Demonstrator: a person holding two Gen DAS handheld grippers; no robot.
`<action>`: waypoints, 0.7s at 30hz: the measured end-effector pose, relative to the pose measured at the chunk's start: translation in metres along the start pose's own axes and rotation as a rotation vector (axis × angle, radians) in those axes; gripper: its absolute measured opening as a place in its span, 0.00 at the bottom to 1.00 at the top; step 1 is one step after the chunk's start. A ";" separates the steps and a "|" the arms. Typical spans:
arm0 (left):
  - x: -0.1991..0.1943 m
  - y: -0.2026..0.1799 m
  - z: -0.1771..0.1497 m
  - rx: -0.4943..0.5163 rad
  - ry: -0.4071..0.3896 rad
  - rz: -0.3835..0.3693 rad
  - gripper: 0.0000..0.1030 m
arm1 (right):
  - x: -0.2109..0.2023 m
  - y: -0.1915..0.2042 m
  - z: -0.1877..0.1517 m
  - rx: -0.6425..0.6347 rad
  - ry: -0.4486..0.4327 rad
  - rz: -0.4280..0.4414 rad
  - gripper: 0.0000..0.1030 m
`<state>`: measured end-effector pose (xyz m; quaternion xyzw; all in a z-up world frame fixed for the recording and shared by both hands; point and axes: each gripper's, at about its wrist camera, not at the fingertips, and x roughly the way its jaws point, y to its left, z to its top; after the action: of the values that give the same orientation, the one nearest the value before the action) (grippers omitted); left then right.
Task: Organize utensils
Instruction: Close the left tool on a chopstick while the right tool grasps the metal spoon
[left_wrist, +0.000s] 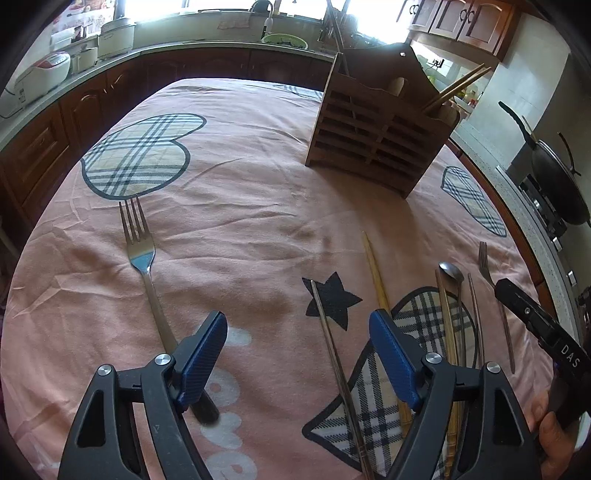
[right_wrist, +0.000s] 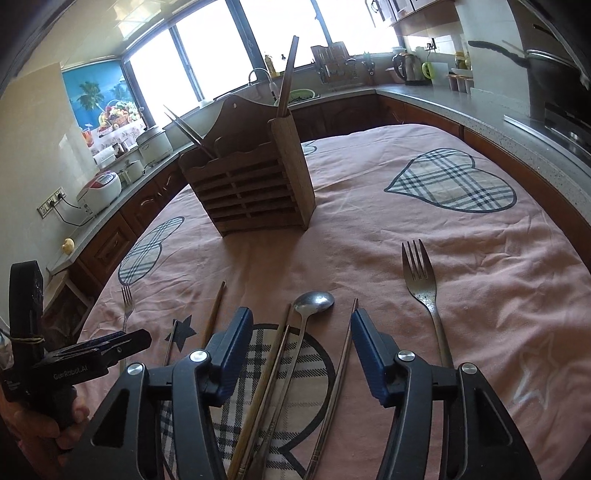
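Nearest: left gripper (left_wrist: 297, 334), jaws wide apart, holding nothing, above the pink tablecloth (left_wrist: 240, 206); right gripper (right_wrist: 302, 330), equally wide and empty, poised over a spoon (right_wrist: 314, 302) and loose chopsticks (right_wrist: 273, 365). Left of these lay a fork (left_wrist: 140, 247); right of them, a second fork (right_wrist: 419, 277). Farthest: a slatted wooden utensil holder (right_wrist: 255, 192), upright at table centre, some chopsticks already standing in it. Judged best practice: straddle one piece only, close on mid-handle, lift level, and lower it handle-first into a compartment.
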<state>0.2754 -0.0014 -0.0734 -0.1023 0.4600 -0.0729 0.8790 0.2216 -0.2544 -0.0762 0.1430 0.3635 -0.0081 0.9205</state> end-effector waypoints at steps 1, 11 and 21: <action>0.002 -0.002 0.000 0.007 0.006 0.002 0.72 | 0.003 0.001 0.000 -0.002 0.009 -0.001 0.49; 0.025 -0.009 0.009 0.041 0.085 -0.001 0.50 | 0.036 0.001 -0.003 -0.013 0.112 -0.021 0.30; 0.043 -0.030 0.019 0.146 0.105 0.088 0.21 | 0.059 0.005 0.001 -0.042 0.178 -0.039 0.29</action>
<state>0.3144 -0.0375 -0.0897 -0.0135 0.5029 -0.0728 0.8612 0.2657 -0.2449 -0.1137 0.1165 0.4466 -0.0055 0.8871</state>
